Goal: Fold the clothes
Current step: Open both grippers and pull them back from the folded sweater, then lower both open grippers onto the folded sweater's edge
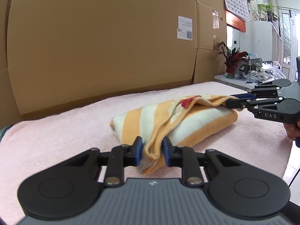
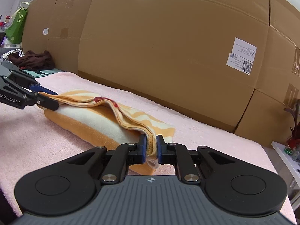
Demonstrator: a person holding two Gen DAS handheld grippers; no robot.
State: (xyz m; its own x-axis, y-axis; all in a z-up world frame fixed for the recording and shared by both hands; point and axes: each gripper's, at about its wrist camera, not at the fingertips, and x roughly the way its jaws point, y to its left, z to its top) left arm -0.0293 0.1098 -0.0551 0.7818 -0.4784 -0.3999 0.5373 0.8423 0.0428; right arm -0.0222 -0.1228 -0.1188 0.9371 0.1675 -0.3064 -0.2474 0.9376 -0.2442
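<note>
Tongs both pinching cloth. Left gripper [image 1: 152, 151] has its blue pads pressed on a bunched edge of the striped garment [image 1: 189, 129]; right gripper [image 2: 151, 149] nips the same edge at the other end, several layers thick between its pads. In the left view the right gripper shows at 3 o'clock, fingers drawn close on the far corner. Held edge is raised slightly, sagging between the two grips, a red patch [image 2: 102, 99] on it. Below it the orange-and-cream bulk lies already doubled on the pink towel [image 1: 56, 131], mid-surface, cardboard boxes [image 2: 168, 46] behind at 12 o'clock. Dark clothes [image 2: 35, 60] heaped at 10 o'clock in the right view.

Judgement: a fold in hand, top layers held at both ends. Next move calls for both grips travelling level and together, edge kept taut, laid square on the bulk before letting go
</note>
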